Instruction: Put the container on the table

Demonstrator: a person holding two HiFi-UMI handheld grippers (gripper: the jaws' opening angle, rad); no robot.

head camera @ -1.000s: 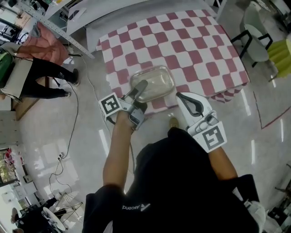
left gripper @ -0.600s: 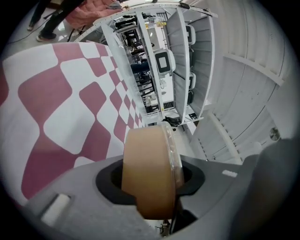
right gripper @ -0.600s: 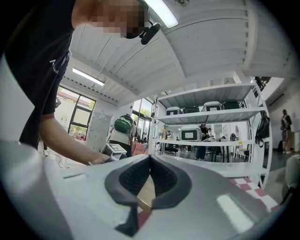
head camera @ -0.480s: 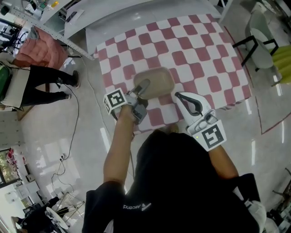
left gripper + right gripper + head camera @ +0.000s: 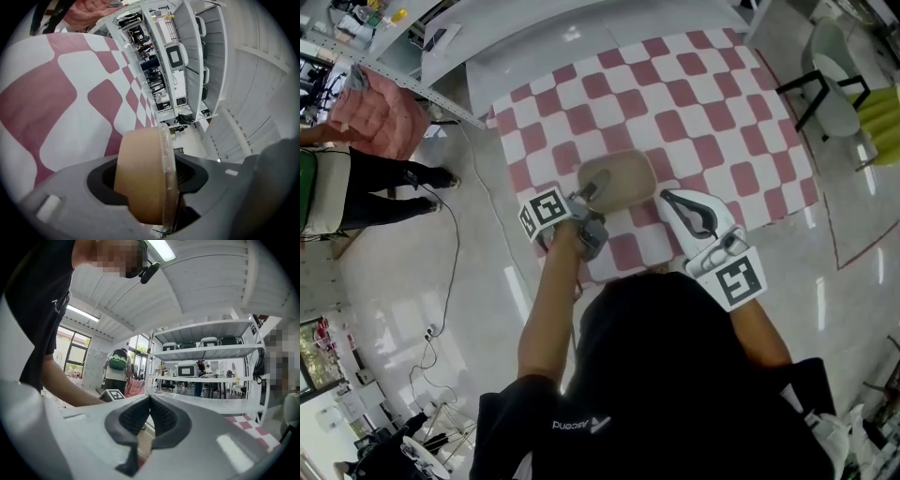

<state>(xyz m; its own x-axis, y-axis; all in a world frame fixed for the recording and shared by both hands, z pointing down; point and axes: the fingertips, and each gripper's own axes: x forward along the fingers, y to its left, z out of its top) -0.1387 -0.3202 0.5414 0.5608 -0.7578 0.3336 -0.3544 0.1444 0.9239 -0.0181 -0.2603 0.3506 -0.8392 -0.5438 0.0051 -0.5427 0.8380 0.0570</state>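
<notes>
The checked tabletop [image 5: 694, 103] carries the container [image 5: 623, 173], a shallow tan tub with a clear rim, set down near its front edge. It looks light and stiff but smooth-sided, so the wall just under the rim lip seems the surest hold. The left tool [image 5: 593, 181] has that near wall between its jaws, which are opening, the pads seemingly just off it. The right tool [image 5: 670, 197] hangs just beside, closed on nothing.
</notes>
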